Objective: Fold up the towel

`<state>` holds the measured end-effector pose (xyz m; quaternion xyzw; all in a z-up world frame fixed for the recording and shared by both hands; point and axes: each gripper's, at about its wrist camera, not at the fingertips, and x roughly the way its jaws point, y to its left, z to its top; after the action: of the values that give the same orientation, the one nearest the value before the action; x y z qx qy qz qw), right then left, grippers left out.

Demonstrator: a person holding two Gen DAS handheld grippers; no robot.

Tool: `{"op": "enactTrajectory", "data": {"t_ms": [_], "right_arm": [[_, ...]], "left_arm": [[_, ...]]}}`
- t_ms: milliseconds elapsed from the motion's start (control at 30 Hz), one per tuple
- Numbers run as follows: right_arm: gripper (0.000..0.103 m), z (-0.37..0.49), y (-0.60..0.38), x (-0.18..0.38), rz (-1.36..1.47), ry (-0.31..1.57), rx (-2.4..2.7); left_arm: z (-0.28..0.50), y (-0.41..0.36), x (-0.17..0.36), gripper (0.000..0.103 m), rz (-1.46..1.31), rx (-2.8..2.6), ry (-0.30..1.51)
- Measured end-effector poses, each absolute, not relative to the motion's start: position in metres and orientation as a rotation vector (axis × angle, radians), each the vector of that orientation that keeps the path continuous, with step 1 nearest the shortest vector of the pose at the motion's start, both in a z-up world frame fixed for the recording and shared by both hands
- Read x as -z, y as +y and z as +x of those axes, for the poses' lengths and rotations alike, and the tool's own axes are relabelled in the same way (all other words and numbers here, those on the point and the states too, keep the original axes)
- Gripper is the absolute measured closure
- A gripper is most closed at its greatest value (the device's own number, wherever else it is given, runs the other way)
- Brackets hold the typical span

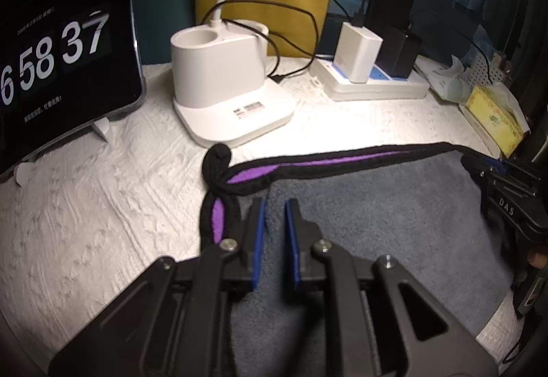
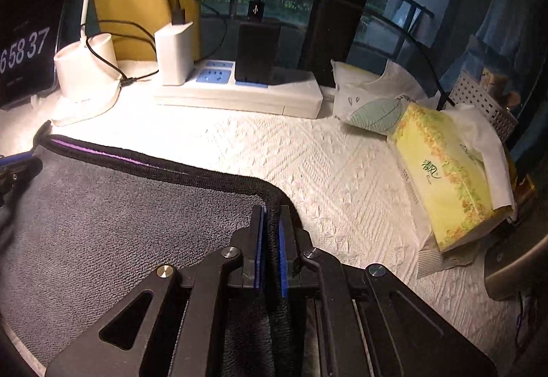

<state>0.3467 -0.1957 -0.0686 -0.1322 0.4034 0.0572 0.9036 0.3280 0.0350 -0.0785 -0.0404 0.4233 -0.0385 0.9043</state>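
Observation:
A grey towel (image 1: 376, 205) with a black hem and purple underside lies on the white textured table cover (image 1: 102, 205). Its far left corner is curled over, showing purple. My left gripper (image 1: 274, 205) is open over the towel's left part, just right of the hem, with nothing between its blue pads. In the right wrist view the towel (image 2: 120, 205) fills the lower left. My right gripper (image 2: 271, 216) is shut on the towel's black hem at its right corner. The right gripper also shows at the right edge of the left wrist view (image 1: 507, 199).
At the back stand a tablet clock (image 1: 58, 62), a white lamp base (image 1: 226, 82) with cables, and a power strip (image 2: 239, 89) with chargers. A yellow tissue pack (image 2: 445, 171) and another pack (image 2: 373, 103) lie at right.

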Motion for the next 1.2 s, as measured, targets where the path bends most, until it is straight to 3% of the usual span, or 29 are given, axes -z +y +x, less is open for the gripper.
{"op": "enactTrajectory", "data": {"t_ms": [133,233,300,367,400,433,467,1200], "right_arm": [[0.082,0.347,-0.196,0.07,-0.276,0.841,-0.106],[0.077,0.348,-0.198,0.07,-0.271,0.847,-0.098],[0.069,0.348,-0.2,0.07,-0.267,0.845,-0.089],[0.058,0.347,-0.202,0.068,-0.259,0.841,-0.082],[0.048,0.347,-0.202,0.067,-0.255,0.837,-0.083],[0.038,0.346,-0.201,0.066,-0.254,0.831,-0.086],[0.035,0.344,-0.2,0.065,-0.258,0.825,-0.088],[0.035,0.275,-0.205,0.009,-0.22,0.695,-0.132]], "left_arm": [[0.327,0.04,0.077,0.087,-0.109,0.086,0.87],[0.323,0.039,0.073,0.079,-0.096,0.083,0.854],[0.321,0.038,0.071,0.06,-0.085,0.074,0.848],[0.317,0.038,0.068,0.024,-0.096,0.084,0.84],[0.315,0.039,0.066,0.02,-0.097,0.082,0.832],[0.313,0.04,0.063,0.019,-0.096,0.079,0.82],[0.313,0.041,0.061,0.019,-0.097,0.077,0.817],[0.254,0.028,0.02,0.019,-0.07,0.098,0.721]]}}
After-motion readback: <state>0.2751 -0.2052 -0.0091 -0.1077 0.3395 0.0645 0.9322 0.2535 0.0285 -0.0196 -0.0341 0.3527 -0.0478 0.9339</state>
